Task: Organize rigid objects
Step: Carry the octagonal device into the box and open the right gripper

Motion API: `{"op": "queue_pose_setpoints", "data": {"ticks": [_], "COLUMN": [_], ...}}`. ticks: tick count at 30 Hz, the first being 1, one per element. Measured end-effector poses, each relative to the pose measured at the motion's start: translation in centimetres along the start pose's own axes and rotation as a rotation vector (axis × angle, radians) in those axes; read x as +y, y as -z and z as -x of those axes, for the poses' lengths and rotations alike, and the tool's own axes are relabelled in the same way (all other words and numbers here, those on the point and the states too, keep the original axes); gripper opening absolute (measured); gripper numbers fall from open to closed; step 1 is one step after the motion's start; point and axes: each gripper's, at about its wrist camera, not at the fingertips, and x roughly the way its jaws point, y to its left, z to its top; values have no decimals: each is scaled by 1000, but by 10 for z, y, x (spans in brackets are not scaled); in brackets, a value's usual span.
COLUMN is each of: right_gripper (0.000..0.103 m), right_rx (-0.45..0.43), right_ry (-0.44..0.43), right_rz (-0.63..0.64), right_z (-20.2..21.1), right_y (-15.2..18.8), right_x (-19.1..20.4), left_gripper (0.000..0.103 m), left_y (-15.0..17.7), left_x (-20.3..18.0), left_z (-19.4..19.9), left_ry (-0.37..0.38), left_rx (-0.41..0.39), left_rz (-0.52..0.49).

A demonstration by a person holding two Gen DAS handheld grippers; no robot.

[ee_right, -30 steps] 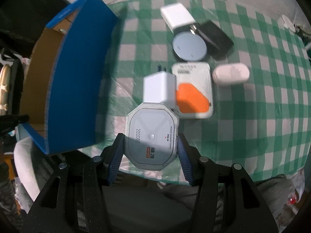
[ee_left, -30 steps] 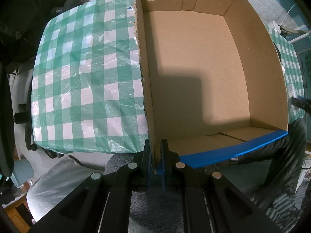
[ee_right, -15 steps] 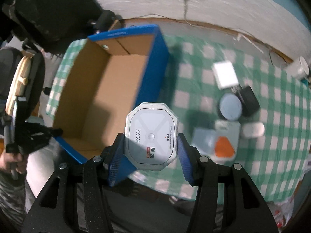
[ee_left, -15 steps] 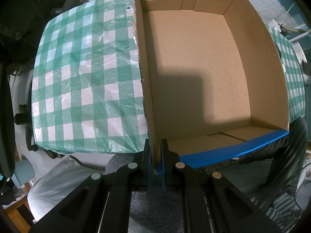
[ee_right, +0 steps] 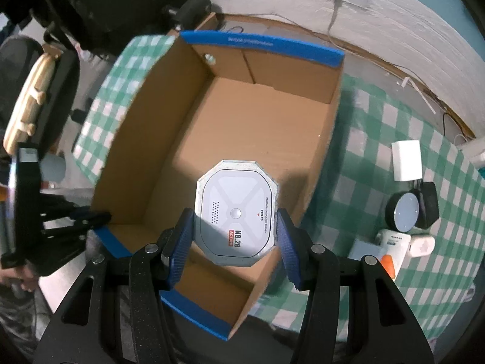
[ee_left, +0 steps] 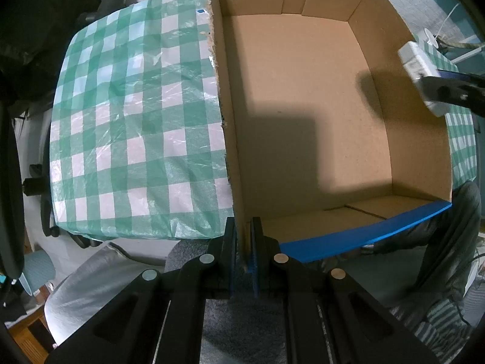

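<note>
A cardboard box (ee_left: pixel 303 121) with blue outer walls lies open on the green-checked table, with nothing inside it. My left gripper (ee_left: pixel 243 242) is shut on the near corner of the box's wall. In the right wrist view my right gripper (ee_right: pixel 233 236) is shut on a grey octagonal device (ee_right: pixel 235 212) labelled NO.20, held above the box (ee_right: pixel 242 127) interior. The same device (ee_left: pixel 419 72) shows at the right edge of the left wrist view, over the box's right wall. The left gripper (ee_right: pixel 91 221) shows at the box's near left corner.
Several other small devices lie on the checked cloth right of the box: a white block (ee_right: pixel 406 160), a round grey puck (ee_right: pixel 404 209), a black block (ee_right: pixel 429 206), a white and orange unit (ee_right: pixel 391 248). A person's legs (ee_left: pixel 439 242) are below the table edge.
My right gripper has carried the octagonal device leftward from beside the other devices to above the box's inside. The device has come into the left wrist view. The left gripper has stayed put.
</note>
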Motion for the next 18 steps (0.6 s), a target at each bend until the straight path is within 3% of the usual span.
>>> {"op": "queue_pose_setpoints", "data": {"ticks": [7,18], "right_gripper": [53,54], "right_rx": [30,3], "right_ry": [35,27], "right_rz": [2,2], "right_z": [-20,-19], "right_y": [-2,-1], "right_x": [-4,-7], "left_gripper": [8,9], "left_y": [0,1], "left_x": [2,0], "left_z": [0,1], "left_ry": [1,-4], "left_rx": [0,2], "left_rz": [2,-3]}}
